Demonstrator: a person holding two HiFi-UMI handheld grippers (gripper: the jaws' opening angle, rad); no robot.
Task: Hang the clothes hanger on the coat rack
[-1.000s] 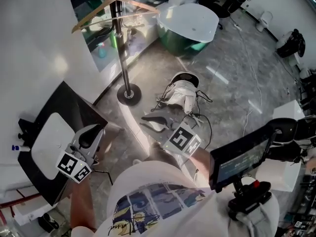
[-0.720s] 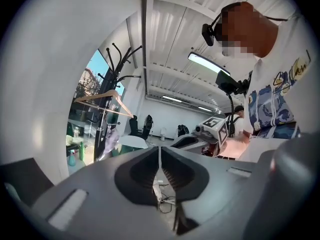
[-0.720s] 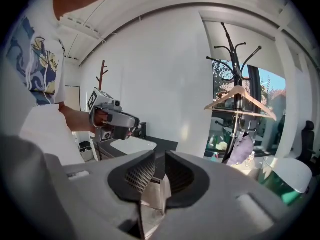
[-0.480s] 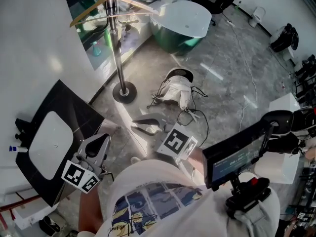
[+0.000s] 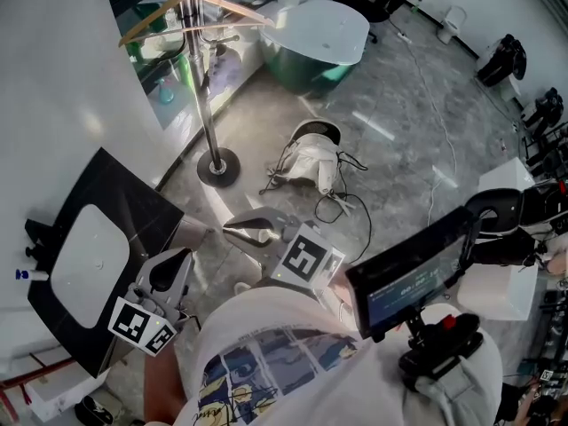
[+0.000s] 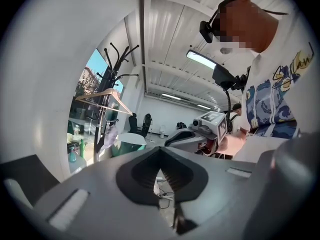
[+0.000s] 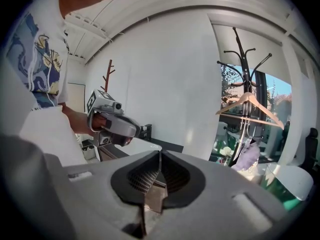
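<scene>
- Grey plastic jaws on the left tool [image 6: 160, 170] are pressed shut, with nothing caught between them; a hand holds it low at the person's [image 5: 266, 362] left side.
- The right tool [image 7: 159, 172] is closed in the same way and is empty, its ribbed pads meeting along a thin seam. It is held in front of the person's middle, its marker cube facing up.
- The two tools are near each other but not touching, and each one shows in the other's camera.
- Just to the right of the right tool, a small dark screen [image 5: 404, 282] sits on a mount at the person's chest, above a white shirt [image 5: 284, 355] with a blue print.
- Beside the left tool, a black board [image 5: 133, 207] with a rounded white panel on it stands against the white wall.
- Beyond the tools, the floor [image 5: 426, 131] is grey veined stone. A white thing with dark cords [image 5: 312, 161] lies there, and I cannot tell what it is.
- Further out stands the coat rack [image 5: 203, 87], a metal pole on a round foot next to a window.
- The wooden hanger [image 5: 229, 4] is on the rack, hooked near the top of the pole below the curved prongs, with its bar roughly level. It is well apart from both tools.
- Something pale lilac hangs lower on the same pole.
- Past the rack is a round white surface [image 5: 324, 29] on a green base.
</scene>
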